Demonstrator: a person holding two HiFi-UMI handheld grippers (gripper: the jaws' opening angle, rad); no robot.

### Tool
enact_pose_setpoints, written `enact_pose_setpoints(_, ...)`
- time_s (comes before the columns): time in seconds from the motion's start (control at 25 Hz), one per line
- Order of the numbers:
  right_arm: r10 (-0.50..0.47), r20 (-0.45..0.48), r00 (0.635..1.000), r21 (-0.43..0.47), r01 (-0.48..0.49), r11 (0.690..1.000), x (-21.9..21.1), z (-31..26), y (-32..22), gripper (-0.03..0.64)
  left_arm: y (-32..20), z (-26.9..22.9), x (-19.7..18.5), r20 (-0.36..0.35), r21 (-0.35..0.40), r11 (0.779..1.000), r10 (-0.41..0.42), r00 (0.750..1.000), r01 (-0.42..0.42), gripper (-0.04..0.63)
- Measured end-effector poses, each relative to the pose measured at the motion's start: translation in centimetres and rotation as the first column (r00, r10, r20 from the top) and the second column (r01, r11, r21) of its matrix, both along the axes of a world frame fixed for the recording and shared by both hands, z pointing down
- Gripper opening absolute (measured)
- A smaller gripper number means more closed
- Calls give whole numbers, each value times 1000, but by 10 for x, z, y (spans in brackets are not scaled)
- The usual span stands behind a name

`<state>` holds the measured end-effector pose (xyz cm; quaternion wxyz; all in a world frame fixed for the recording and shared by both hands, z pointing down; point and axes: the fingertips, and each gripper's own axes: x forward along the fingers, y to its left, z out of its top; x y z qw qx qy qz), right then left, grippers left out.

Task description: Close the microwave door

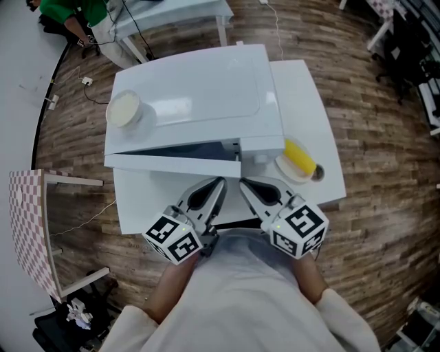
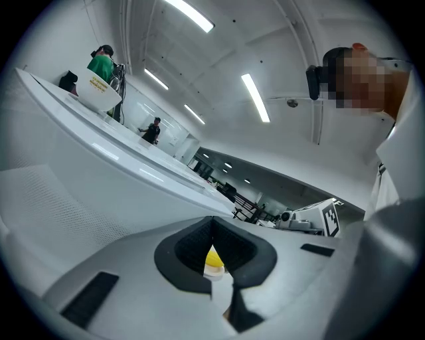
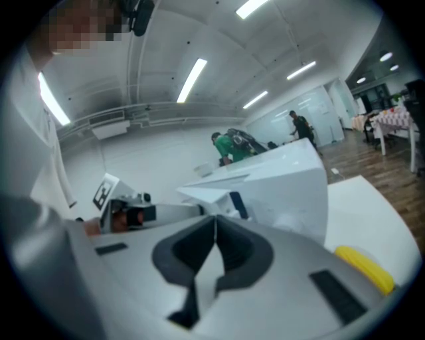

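The microwave (image 1: 206, 89) interior is hidden behind its part-open door (image 1: 172, 165). At eleven o'clock, a person in green (image 1: 69, 14) is cut by the top edge; the yellow item (image 1: 300, 157) is unidentifiable.

Left gripper (image 1: 220, 182) and right gripper (image 1: 243, 183) were held low side by side, tips angled toward each other, jaws pressed together on both.

Wood floor (image 1: 375, 103), white table (image 1: 307, 103), ceiling striplights (image 2: 255, 98)
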<state>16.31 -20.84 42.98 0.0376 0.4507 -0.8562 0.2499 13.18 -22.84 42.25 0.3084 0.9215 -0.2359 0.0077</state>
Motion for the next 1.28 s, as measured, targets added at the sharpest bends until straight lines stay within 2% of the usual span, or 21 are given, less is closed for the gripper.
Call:
enact_pose_setpoints(0.28, 18, 11, 1000, 3, -18, 1000, 3, -2, -11, 23, -9, -2, 5, 21, 18, 1000, 20, 1000, -20, 18)
enact_pose_setpoints(0.6, 36, 18, 999, -9, -36, 999, 4, -1, -20, 23, -19, 0, 6, 2, -19, 1000, 24, 1000, -24, 18)
enact_pose_setpoints(1.28, 71, 17, 997, -33, -71, 997, 6, 8, -33, 23, -30, 6, -1, -4, -30, 1000, 2, 1000, -2, 18)
